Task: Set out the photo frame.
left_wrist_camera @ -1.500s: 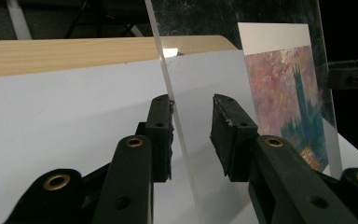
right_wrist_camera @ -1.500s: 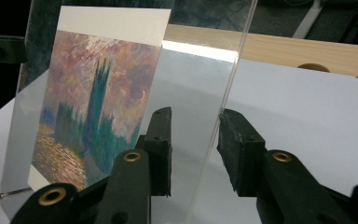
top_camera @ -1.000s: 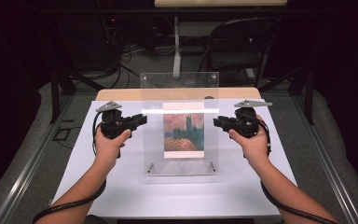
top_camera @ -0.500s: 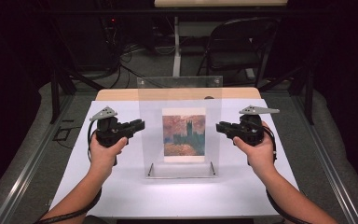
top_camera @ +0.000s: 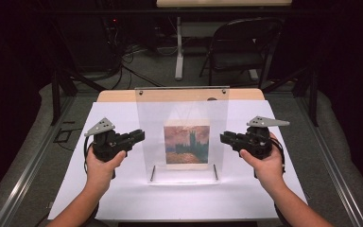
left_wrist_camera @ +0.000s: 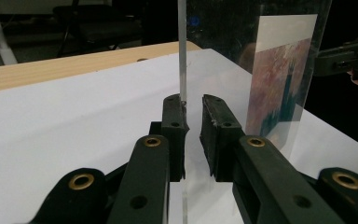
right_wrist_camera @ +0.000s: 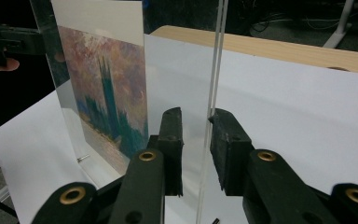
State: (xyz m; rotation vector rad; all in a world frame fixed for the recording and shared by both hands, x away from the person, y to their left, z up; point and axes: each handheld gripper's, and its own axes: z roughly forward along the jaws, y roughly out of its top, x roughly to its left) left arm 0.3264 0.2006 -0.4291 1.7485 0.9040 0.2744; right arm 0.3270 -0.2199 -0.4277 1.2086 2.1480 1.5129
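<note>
Two grippers flank a clear acrylic frame (top_camera: 182,135) that stands upright near the middle of a white sheet (top_camera: 123,198) on the bench. Between the frame's panes sits a small painted print (top_camera: 186,144) of towers under a pink sky.

Left gripper (top_camera: 139,136) has been closing its jaws over the frame's left edge; in the left gripper view the pane runs between the pads (left_wrist_camera: 175,126), one pad touching it and the other a little apart, so it is not yet pinched. Right gripper (top_camera: 224,138) has its jaws around the right edge; in the right gripper view the pane (right_wrist_camera: 212,93) stands between them with a gap on one side, so that claw is not clamped either.

Judging from this, both approaches are done, while gripping firmly and moving the frame are left.
</note>
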